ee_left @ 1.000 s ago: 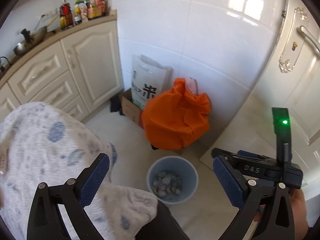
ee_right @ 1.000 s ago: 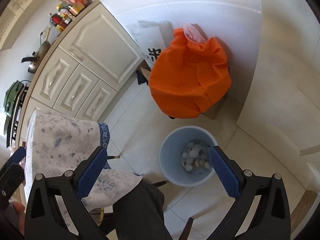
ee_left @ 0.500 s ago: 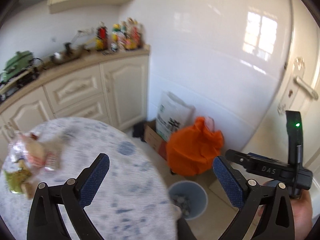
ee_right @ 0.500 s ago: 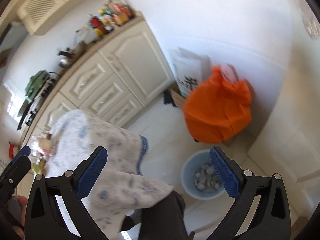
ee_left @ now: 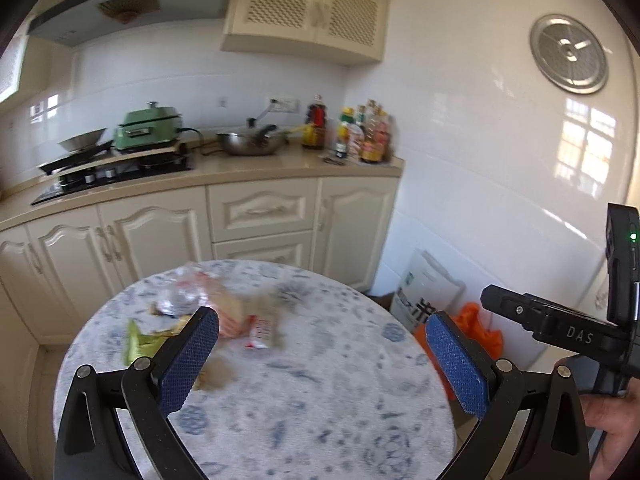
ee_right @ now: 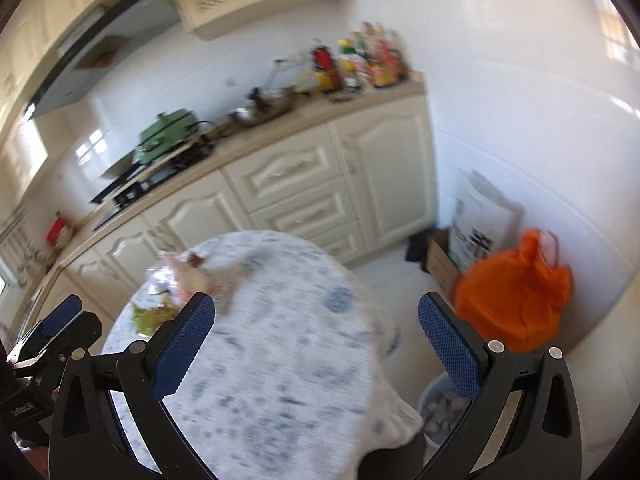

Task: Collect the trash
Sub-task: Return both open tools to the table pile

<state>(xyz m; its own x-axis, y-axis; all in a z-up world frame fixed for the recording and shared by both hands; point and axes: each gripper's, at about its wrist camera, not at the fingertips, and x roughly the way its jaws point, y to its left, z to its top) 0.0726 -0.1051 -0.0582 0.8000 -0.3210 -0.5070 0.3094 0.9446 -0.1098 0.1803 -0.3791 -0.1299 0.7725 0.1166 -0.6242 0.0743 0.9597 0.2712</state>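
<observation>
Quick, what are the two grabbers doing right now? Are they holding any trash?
Left gripper: open, holding nothing, above the round table.
Right gripper: open, holding nothing too.

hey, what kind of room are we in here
Most likely a home kitchen. A gas stove sits in the counter under a range hood, a wok and sauce bottles stand by the wall, and a small round table holds snack wrappers.
</observation>
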